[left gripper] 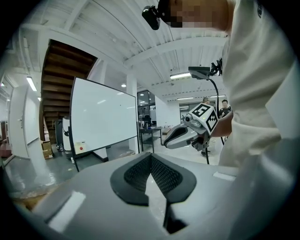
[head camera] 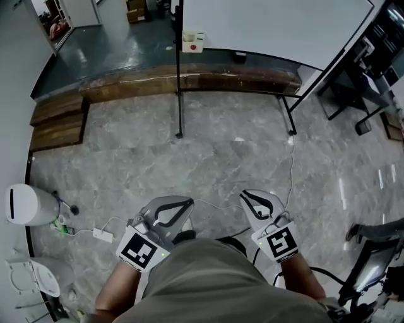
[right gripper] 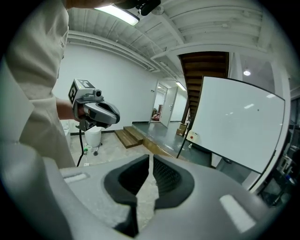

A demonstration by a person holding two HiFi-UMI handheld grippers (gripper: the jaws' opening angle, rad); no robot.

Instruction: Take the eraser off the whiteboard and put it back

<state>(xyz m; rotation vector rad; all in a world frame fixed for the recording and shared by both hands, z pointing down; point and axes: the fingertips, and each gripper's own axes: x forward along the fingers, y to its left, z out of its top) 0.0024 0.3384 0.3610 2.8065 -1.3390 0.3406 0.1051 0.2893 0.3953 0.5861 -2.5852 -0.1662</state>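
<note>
Nearest the camera: the person's beige shirt [head camera: 221,277], with both arms held out forward.

Left gripper [head camera: 172,211]: jaws closed tip to tip, nothing between them. Right gripper [head camera: 257,203]: jaws likewise closed and empty. Each carries a cube with square black-and-white markers. The jaw pads are dark and ribbed, set in smooth grey shells.

Containers: a white, round-topped bin [head camera: 24,205] stands at the left wall (contents not visible). Cardboard boxes [head camera: 135,10] sit on the far dark floor, contents not visible.

Eraser [head camera: 193,41]: a white block with a red spot, fixed at the lower left corner of the whiteboard [head camera: 271,22], well apart from both grippers. A small dark item [head camera: 240,57] sits at the board's lower edge (too small to identify).

Surroundings: the board is smooth, white and rectangular, on a thin black stand [head camera: 178,94]. Its legs rest on grey marbled stone floor [head camera: 227,158]. A worn wooden ledge [head camera: 189,79] runs behind the legs, with plank steps [head camera: 57,120] at its left. A white cable [head camera: 291,170] trails across the floor between board and grippers. A white power strip [head camera: 101,235] lies near the bin.
</note>
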